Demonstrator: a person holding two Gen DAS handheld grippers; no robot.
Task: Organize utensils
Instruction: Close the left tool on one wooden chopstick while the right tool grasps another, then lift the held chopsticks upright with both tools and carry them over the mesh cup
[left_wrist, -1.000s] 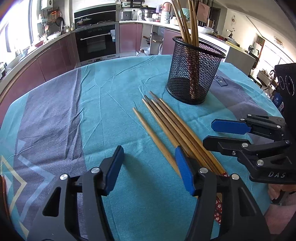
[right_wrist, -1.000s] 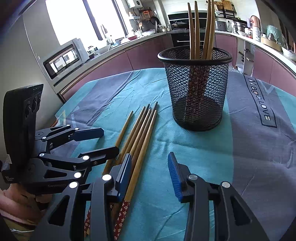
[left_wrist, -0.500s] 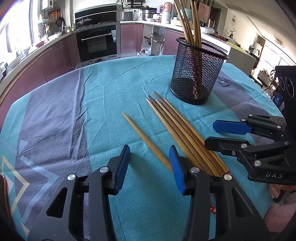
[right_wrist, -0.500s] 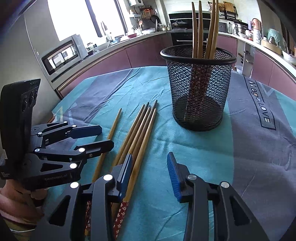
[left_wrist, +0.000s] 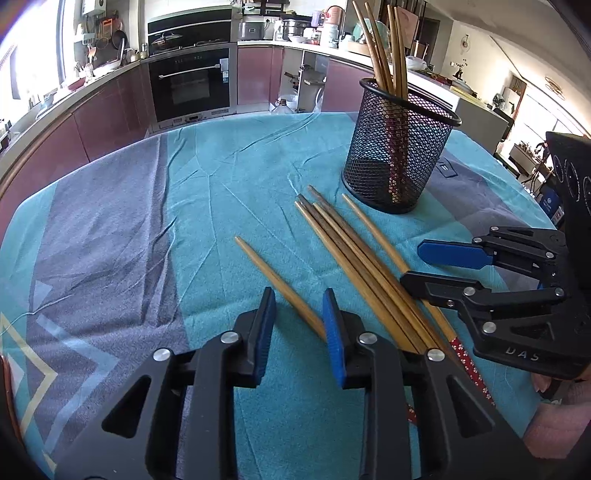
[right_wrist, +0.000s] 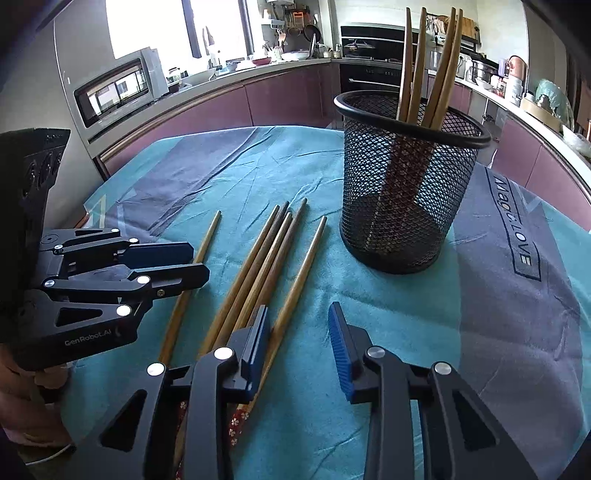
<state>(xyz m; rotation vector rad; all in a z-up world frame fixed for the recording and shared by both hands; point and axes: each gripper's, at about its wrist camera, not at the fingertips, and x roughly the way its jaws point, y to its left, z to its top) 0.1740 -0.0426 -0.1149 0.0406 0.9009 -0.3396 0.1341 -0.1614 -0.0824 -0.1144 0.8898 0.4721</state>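
**Closing in on the loose chopsticks**

Closing around a single chopstick (left_wrist: 280, 284) that lies apart from the rest, the left gripper (left_wrist: 299, 332) has its blue pads either side of the stick's near end; whether they already press on it I cannot tell. The right gripper (right_wrist: 299, 343) is also closing, but nothing sits between its pads: the outermost chopstick (right_wrist: 299, 280) of the bundle lies just beside its left pad. The bundle of chopsticks (left_wrist: 354, 254) rests on the teal tablecloth (left_wrist: 221, 177), tips pointing toward the black mesh holder (right_wrist: 402, 195), which stands upright near them and already has several sticks in it. The step in hand looks like a pickup. Next, the left needs a firm pinch, a lift, then tipping the stick upright over the holder's rim.
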